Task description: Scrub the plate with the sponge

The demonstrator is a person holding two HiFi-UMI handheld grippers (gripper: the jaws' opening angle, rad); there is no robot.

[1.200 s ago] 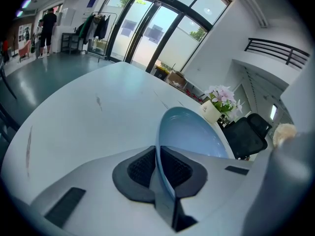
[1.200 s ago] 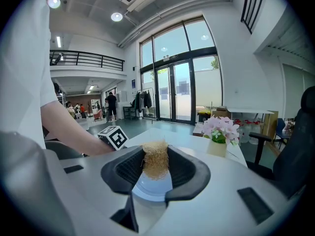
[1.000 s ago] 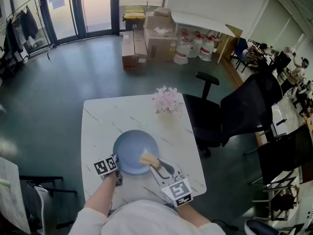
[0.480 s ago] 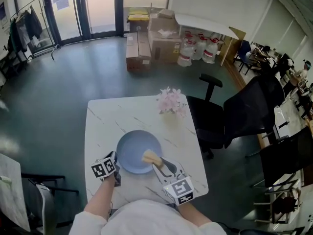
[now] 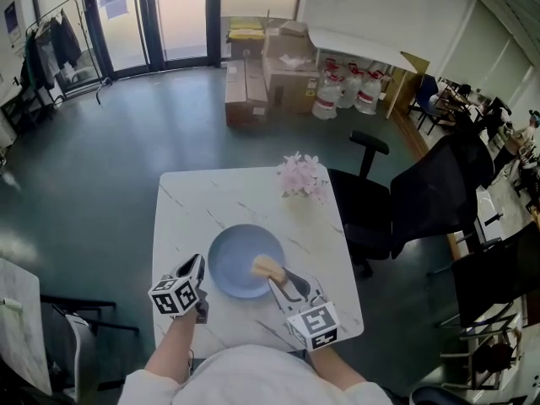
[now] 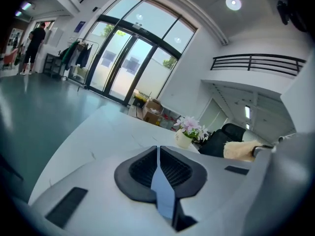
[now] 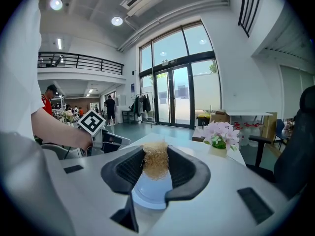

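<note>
Blue plate point(image 5: 239, 251): flat on the white desk point(image 5: 190, 205), towards its near edge; bare top on the far and left sides.
Left tool point(image 5: 202, 283): clenched on the plate's left rim.
Right tool point(image 5: 278, 278): grasping the sponge point(image 5: 267, 267) over the plate's right part.
Flowers point(image 5: 302, 175): far right corner, well apart.
Black chair point(image 5: 380, 201): beside the desk's right edge.

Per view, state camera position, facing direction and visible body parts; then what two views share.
Head view: on the head, looking down at the table; forearms, left gripper, right gripper show.
Left gripper view: on the left gripper, toward the glass doors; jaws shut on the plate rim.
Right gripper view: on the right gripper, facing the doors; jaws hold the sponge; left forearm shows.
Shared: both gripper views show the flowers.
</note>
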